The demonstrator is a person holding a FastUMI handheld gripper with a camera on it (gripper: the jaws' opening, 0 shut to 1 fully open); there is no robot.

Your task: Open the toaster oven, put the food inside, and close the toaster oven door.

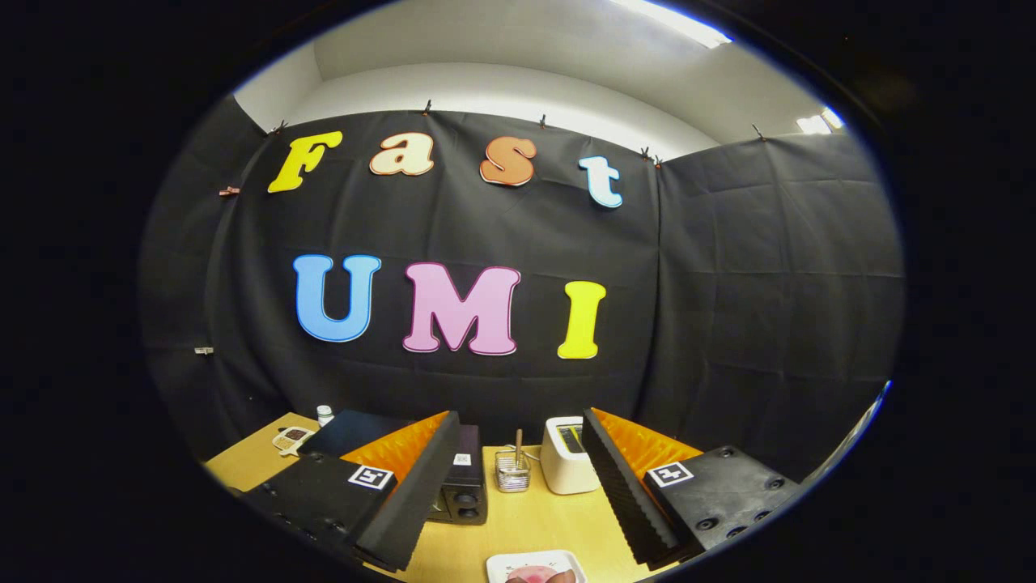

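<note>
We found the gripper (518,494) held above the table (534,526) with its two fingers (413,494) spread wide apart and nothing between them; they touched no object.

We took the toaster oven as our landmark. Nearest to us, well in front of it and low between the fingers, sat a white plate (536,564) on the table. It carried the food (541,576), a pinkish-red piece, partly cut off from sight, so we could not tell what kind it was.

The toaster oven (463,486) itself, a dark box, stood on the table just beyond the left finger, which hid much of it. We saw two round knobs on its front. We could not tell from this angle whether its door was open or closed.

Just to the right of the oven stood a small wire basket (512,472) with a stick-like item upright in it. Further right of that stood a white toaster (568,457), partly covered by the right finger.

To the left of the oven, behind the left finger, lay a dark flat box (356,431). Beyond that, near the table's far left corner, we noted a small white bottle (324,415) and a flat white item (292,438) with a dark patch on it.

Behind the oven hung the black cloth wall (728,308).
</note>
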